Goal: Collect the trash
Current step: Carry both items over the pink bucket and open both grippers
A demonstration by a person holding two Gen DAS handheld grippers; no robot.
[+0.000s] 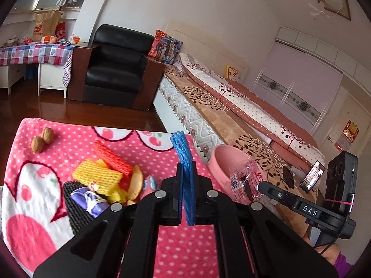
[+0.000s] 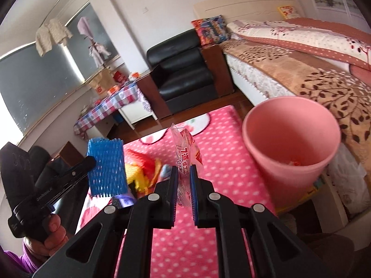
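Left gripper [image 1: 187, 180] is pinching the blue foam net [image 1: 183, 155] | right gripper [image 2: 183, 178] is clamping the clear wrapper [image 2: 186, 155], you're hovering both over the pink blanket's [image 2: 220, 162] far right corner beside the pink bin [image 2: 289, 153] | wrapper's slippery, could flutter past the rim on release

left hand-held gripper [image 1: 187, 169] clamps blue foam net [image 1: 183, 153] | pink bin [image 1: 222, 159] near
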